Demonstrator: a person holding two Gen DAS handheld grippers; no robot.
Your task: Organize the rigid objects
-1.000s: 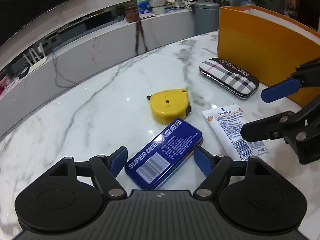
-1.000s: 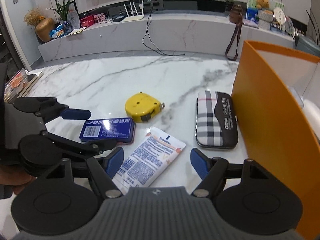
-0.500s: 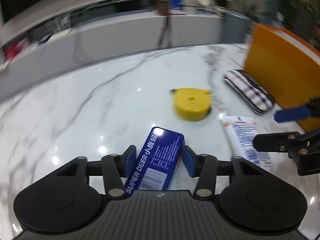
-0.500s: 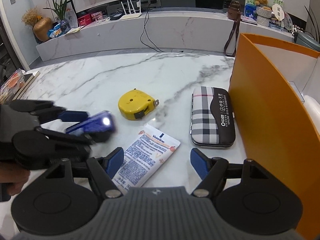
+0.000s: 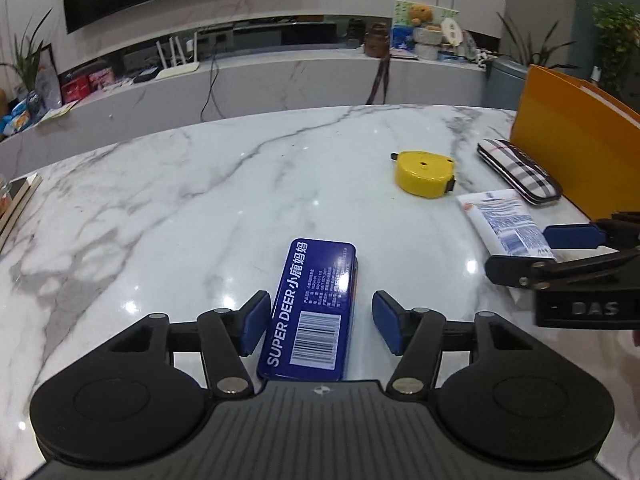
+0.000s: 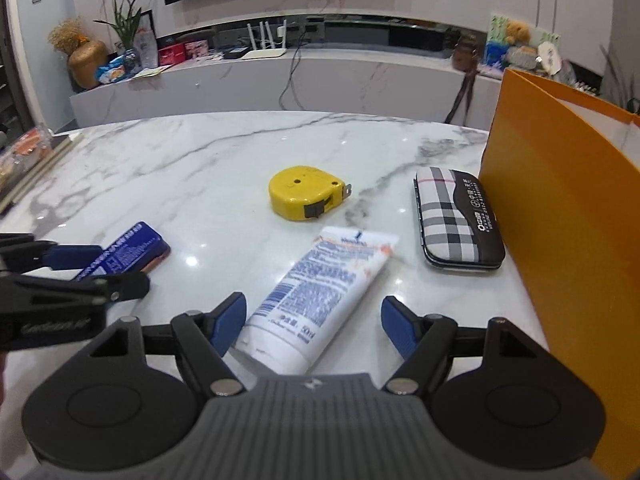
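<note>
Nearest the left tool (image 5: 320, 326), a dark blue tin (image 5: 314, 308) lies flat on the white marble desk (image 5: 180, 208) between the tool's two blue pads. The jaws stand apart; the left pad looks close against the tin's side, while a clear gap shows at the right pad. The tin is a slim rounded rectangle, its glossy lid printed with "SUPER DEER", small white text and a white barcode panel at the near end.

The right tool (image 6: 313, 322) hangs spread wide over the cap end of a white tube (image 6: 320, 288), which lies flat with blue print and an orange-trimmed crimped end pointing away; neither pad touches it.

Farther out, a yellow tape measure (image 6: 305, 193) rests on its side, a black lock button and metal tab on its right. Right of it lies a plaid case (image 6: 456, 222), black, white and red, with a dark band along one side, just beside the tall orange box (image 6: 560, 216).
</note>
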